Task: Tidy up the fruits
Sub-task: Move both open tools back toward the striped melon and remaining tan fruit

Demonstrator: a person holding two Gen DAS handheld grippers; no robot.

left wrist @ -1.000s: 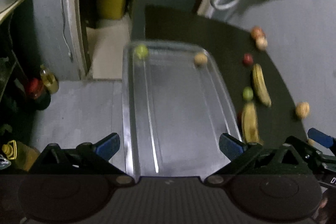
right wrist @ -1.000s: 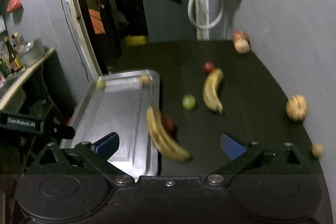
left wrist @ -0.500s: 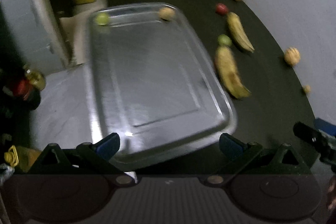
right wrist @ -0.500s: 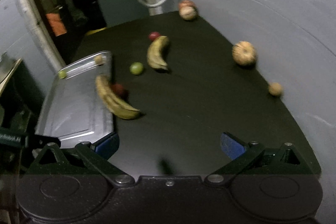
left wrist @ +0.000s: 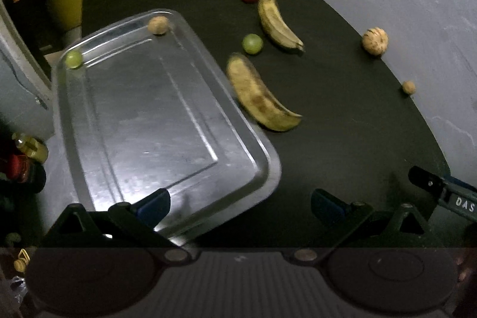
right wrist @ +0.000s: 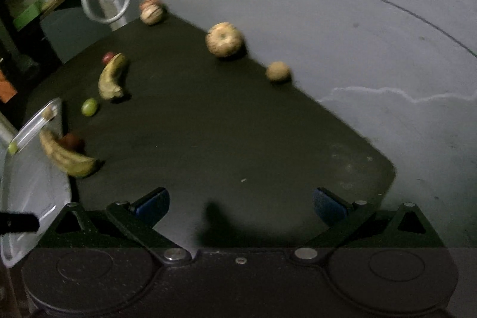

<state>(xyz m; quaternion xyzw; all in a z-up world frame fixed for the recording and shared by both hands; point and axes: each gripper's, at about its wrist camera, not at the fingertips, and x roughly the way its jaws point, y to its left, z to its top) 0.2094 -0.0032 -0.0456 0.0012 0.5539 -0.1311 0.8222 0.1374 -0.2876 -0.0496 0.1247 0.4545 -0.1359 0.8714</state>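
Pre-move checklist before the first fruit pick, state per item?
1. Left gripper open, holding nothing: ok.
2. Right gripper open, holding nothing: ok.
3. Tray has free space, only a green fruit and a brown fruit at its far end: ok.
4. Near banana unobstructed: not ok, it lies against the tray rim, with a red fruit beside it.
5. All fruit in the tray: not ok.
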